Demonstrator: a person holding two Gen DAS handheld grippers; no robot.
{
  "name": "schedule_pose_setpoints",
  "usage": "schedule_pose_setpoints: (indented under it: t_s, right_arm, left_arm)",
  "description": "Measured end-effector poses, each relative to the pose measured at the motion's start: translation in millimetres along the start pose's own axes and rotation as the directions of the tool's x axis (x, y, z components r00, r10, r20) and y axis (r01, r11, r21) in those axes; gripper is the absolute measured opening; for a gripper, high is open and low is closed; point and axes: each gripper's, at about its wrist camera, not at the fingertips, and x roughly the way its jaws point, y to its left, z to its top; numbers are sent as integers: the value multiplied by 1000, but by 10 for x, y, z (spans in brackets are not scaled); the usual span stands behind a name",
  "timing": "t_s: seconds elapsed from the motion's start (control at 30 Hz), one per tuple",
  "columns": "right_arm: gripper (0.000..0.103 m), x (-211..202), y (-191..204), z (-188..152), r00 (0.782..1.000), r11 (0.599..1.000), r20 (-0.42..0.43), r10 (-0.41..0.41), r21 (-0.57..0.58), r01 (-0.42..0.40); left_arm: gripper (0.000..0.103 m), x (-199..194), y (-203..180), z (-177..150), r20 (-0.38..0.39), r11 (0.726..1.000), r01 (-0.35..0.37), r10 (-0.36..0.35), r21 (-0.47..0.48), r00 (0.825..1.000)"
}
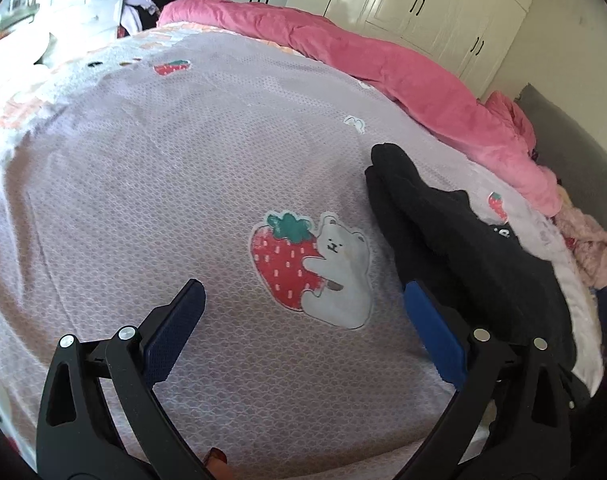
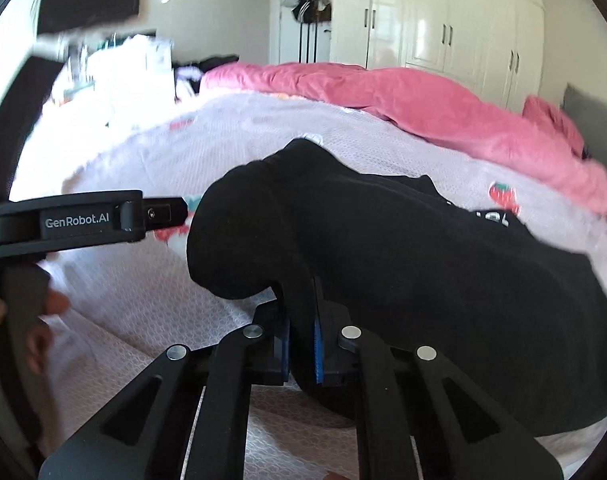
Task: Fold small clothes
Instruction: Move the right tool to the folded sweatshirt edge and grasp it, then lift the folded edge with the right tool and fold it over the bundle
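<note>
The black garment (image 2: pixel 403 280) lies on the bed (image 1: pixel 143 200), on a lilac quilted cover printed with strawberries and bears, toward the right side of the left wrist view and bunched rather than flat, with a narrow part reaching away toward the pink duvet (image 1: pixel 383 72). The right tool (image 2: pixel 301 340) is clamped on a thick fold of the garment near its near edge, blue pads pressed together on the cloth, and the fabric humps up over the tool as though lifted a little. The left tool (image 1: pixel 299 320) hovers just beside the garment with its jaws wide apart, holding nothing, over the strawberry-and-bear print (image 1: pixel 311 268). The step in hand looks like spreading or first-folding the piece, and it likely goes best if the left tool takes a single edge opposite the right grip, so the cloth can be drawn taut between the two. Pinching only the garment matters: the cover beneath is soft and could be caught with it. The right grip seems to hold several layers, so a gentle shake or pull apart may be needed before any crease is laid square.
</note>
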Motion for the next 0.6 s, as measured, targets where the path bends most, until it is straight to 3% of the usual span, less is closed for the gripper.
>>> schedule_pose_setpoints:
  t_s: [0.17, 0.3, 0.4, 0.5, 0.6]
  right_arm:
    - [7, -58, -78, -1, 999, 999, 11, 36, 38, -36]
    - [7, -80, -57, -3, 999, 999, 12, 35, 30, -35]
    - [7, -84, -58, -19, 999, 999, 8, 36, 29, -36]
    - [7, -95, -73, -34, 999, 999, 5, 36, 31, -36]
    - [7, -77, -90, -42, 999, 999, 2, 41, 33, -41]
  left_arm:
    - [94, 95, 22, 110, -52, 971, 186, -196, -153, 979]
    - [94, 257, -43, 201, -89, 920, 300, -331, -253, 940]
    - [94, 522, -148, 276, -159, 910, 308, -360, -278, 919]
    - [93, 724, -196, 337, -163, 886, 328, -394, -327, 904]
    - [93, 821, -290, 390, -164, 880, 355, -419, -316, 893]
